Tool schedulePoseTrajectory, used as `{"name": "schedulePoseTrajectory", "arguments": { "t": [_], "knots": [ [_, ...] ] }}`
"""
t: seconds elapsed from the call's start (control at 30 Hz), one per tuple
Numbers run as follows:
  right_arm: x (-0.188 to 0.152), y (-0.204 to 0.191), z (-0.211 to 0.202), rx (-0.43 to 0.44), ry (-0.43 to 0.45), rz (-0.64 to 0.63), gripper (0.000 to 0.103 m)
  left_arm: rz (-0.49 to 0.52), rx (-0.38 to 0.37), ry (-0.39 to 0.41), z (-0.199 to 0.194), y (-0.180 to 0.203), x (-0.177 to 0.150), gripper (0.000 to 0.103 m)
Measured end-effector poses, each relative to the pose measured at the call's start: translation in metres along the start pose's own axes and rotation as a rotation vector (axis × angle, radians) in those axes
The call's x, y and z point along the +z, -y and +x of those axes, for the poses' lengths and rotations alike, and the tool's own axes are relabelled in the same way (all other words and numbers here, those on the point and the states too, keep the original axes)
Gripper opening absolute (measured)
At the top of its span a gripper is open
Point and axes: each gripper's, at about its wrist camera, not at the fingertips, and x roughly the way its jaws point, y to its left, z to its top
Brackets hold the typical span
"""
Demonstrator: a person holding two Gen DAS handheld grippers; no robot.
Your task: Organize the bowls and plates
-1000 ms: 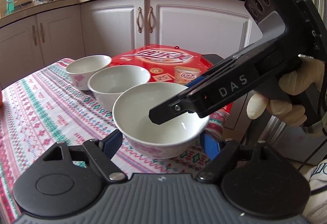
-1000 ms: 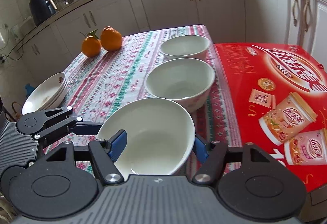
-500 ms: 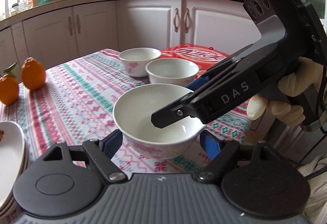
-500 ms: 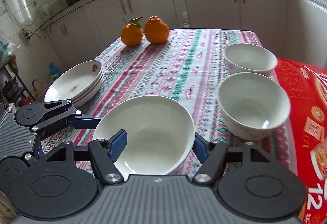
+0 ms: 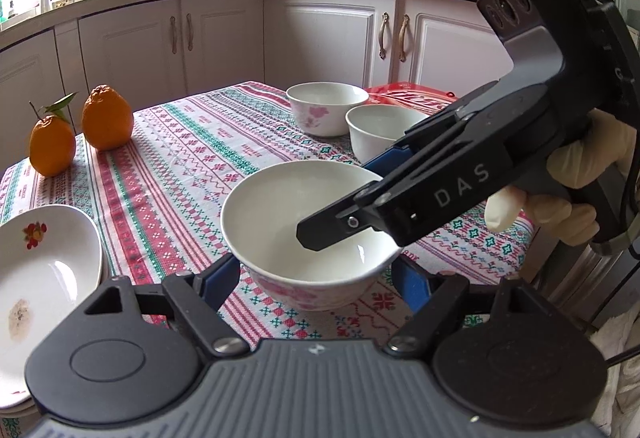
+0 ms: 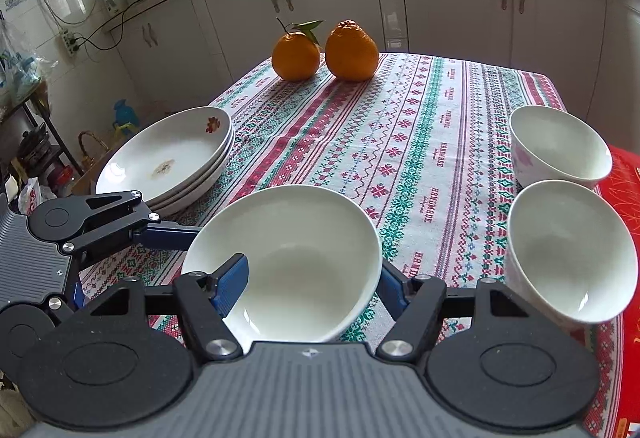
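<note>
1. The white porcelain bowl with pink flowers on its outer wall (image 6: 304, 238) sits over the striped, patterned tablecloth (image 6: 420, 126), between the stack of shallow white plates (image 6: 168, 158) and two more white bowls, one near (image 6: 572, 250) and one far (image 6: 560, 146). It seems raised off the cloth, though its base is not clear enough to be sure.
2. The right gripper (image 6: 311, 288) is clamped on the bowl's wall, with one blue pad (image 6: 232, 282) inside the rim and the other outside.
3. The left gripper (image 5: 318, 280) straddles the bowl low down, a finger on each side. I cannot tell whether it presses the bowl or only flanks it.
4. The step in hand is probably carrying this bowl to its stacking place. Nesting it in the near bowl looks most likely.
5. To do it well, keep the rim level, since a one-wall pinch on glazed porcelain may slip or swing.
6. Move both hands together so the two tools do not twist against each other.
7. Centre the bowl over its target, lower it until it seats, and only then ease the right claw apart.
8. Steer clear of the plate stack and the two oranges (image 6: 324, 52).
</note>
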Motion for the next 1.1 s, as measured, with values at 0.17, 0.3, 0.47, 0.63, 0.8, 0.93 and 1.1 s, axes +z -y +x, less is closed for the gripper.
{"name": "schedulePoseTrajectory", "arguments": {
  "t": [0.17, 0.3, 0.47, 0.63, 0.8, 0.93, 1.1],
  "knots": [
    [0.001, 0.001, 0.005, 0.005, -0.005, 0.006, 0.074, -0.008, -0.005, -0.003, 0.002, -0.004, -0.002, 0.082],
    [0.001, 0.001, 0.007, 0.003, -0.005, 0.002, 0.074, -0.013, -0.005, -0.010, 0.005, -0.004, -0.004, 0.082],
    [0.000, 0.002, 0.007, 0.023, 0.001, 0.008, 0.080, 0.001, 0.005, 0.008, 0.004, -0.002, -0.004, 0.092],
    [0.000, -0.001, -0.005, 0.018, 0.058, -0.011, 0.103, 0.006, -0.005, 0.018, -0.002, 0.001, -0.002, 0.100],
    [-0.001, 0.002, -0.020, -0.027, 0.099, -0.023, 0.103, -0.019, -0.009, 0.014, -0.011, 0.001, -0.002, 0.101],
    [-0.007, 0.006, -0.037, -0.103, 0.141, -0.036, 0.103, -0.001, -0.010, 0.018, -0.020, 0.005, 0.002, 0.101],
    [-0.016, 0.016, -0.060, -0.178, 0.194, -0.031, 0.103, 0.025, -0.029, 0.002, -0.028, 0.009, 0.015, 0.101]
  ]
}}
